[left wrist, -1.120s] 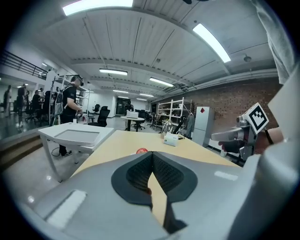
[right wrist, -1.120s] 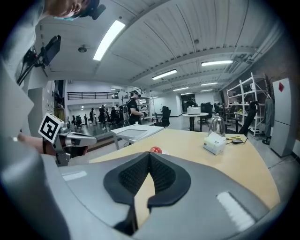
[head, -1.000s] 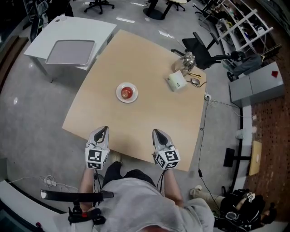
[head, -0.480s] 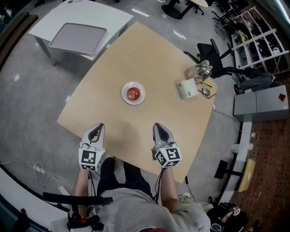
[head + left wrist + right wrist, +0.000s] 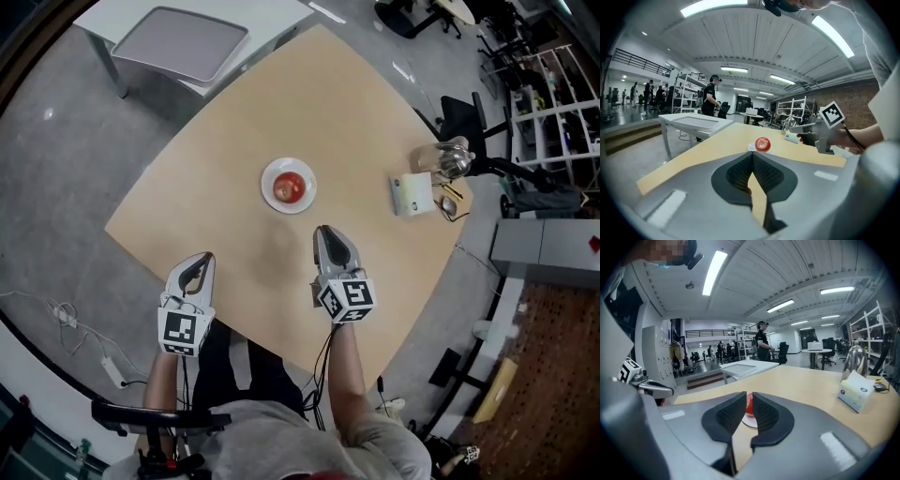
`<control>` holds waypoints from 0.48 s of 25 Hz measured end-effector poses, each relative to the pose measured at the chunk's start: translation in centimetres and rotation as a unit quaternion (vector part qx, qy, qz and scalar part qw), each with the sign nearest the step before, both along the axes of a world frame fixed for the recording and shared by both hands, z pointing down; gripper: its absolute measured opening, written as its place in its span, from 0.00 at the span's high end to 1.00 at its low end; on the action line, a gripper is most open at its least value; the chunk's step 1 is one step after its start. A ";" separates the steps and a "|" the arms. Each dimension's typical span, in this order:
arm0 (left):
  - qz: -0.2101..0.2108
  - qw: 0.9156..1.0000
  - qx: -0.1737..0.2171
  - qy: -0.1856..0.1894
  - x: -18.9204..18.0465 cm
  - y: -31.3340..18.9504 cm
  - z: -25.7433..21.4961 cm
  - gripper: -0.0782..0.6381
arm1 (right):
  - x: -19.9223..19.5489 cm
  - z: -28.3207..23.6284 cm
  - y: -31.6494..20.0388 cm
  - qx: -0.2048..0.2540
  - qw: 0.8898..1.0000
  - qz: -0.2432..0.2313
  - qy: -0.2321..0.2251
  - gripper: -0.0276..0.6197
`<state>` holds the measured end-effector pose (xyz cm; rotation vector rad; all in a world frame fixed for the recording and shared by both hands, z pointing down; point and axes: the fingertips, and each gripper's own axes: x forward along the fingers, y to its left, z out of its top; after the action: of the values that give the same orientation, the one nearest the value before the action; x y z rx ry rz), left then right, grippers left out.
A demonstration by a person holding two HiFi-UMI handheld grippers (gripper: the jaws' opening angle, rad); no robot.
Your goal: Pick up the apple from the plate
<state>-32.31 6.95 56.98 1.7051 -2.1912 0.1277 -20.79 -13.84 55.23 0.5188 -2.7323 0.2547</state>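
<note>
A red apple (image 5: 290,187) lies on a small white plate (image 5: 271,176) in the middle of the tan table (image 5: 356,112). My right gripper (image 5: 323,231) hovers over the table just short of the plate. Its jaws are opening by a narrow gap with nothing between them. In the right gripper view the apple (image 5: 749,404) and plate (image 5: 751,421) show through that gap, farther off. My left gripper (image 5: 202,258) hangs over the table's near edge, shut and empty. Straight ahead of its tips (image 5: 752,153) sits the apple (image 5: 762,144).
A white tissue box (image 5: 412,194), a shiny jug (image 5: 450,157) and spectacles (image 5: 452,203) stand at the table's right corner. A white side table with a grey tray (image 5: 183,42) is at the far left, and a dark chair (image 5: 464,117) behind the right corner.
Both grippers have moved forward over the table toward the plate, the right one farther, ending close to the plate. The left has come down over the near edge.
</note>
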 end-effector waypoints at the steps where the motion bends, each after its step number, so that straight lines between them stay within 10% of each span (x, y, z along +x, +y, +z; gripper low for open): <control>1: -0.003 1.000 -0.001 0.001 0.2 0.1 0.1 0.86 | -0.6 0.2 -0.4 0.001 1.000 -0.005 -0.001 0.89; 12: -0.007 0.999 -0.033 0.009 1.7 0.8 3.0 0.86 | -6.1 4.3 -3.4 -0.034 0.998 -0.047 0.007 0.74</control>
<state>-30.59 7.73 59.94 1.6493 -2.1611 0.1794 -26.86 -17.21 59.49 0.3705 -2.7148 0.3174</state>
